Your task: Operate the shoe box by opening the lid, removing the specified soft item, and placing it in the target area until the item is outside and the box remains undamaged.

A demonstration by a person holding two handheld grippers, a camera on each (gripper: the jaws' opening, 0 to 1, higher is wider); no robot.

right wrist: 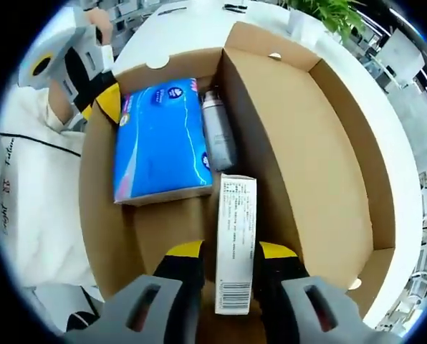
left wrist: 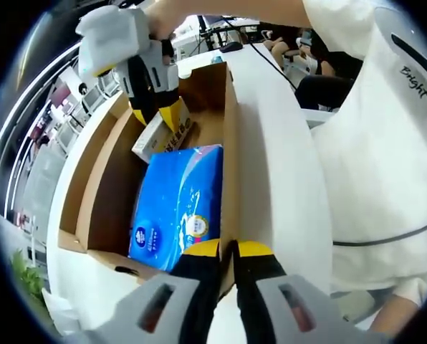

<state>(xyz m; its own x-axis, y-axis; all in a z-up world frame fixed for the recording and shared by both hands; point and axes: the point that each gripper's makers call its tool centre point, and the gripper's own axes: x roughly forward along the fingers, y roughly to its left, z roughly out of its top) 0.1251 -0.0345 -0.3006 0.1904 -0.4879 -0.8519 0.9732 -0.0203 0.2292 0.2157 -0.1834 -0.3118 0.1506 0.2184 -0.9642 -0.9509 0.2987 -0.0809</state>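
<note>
white tabletop (right wrist: 199,21) carries an open cardboard shoe box (right wrist: 299,143) whose lid (right wrist: 342,165) is folded back flat on the right side in the right gripper view. inside the box lies the soft item, a blue tissue pack (right wrist: 160,140), flat on the floor toward the far left part of the box; in the left gripper view the same blue tissue pack (left wrist: 178,204) sits just beyond that gripper's tips. just right of the pack, touching it, lies a grey bottle (right wrist: 217,132) against the box wall that borders the lid. nearer the camera in the right gripper view a slim white carton (right wrist: 235,244) with printed text and a barcode lies between the yellow-tipped jaws of the right gripper (right wrist: 231,252), which are closed against its sides, grasping it. in the left gripper view that right gripper (left wrist: 160,107) reaches down into the far end of the box, over the white carton (left wrist: 160,136). the left gripper (left wrist: 228,251) has its yellow tips clenched on the thin near wall of the box (left wrist: 231,165), and in the right gripper view it (right wrist: 106,100) appears at the far left corner of the box. a person in a white shirt (left wrist: 385,143) stands beside the table, and a green plant (right wrist: 328,14) stands at the far edge.
</note>
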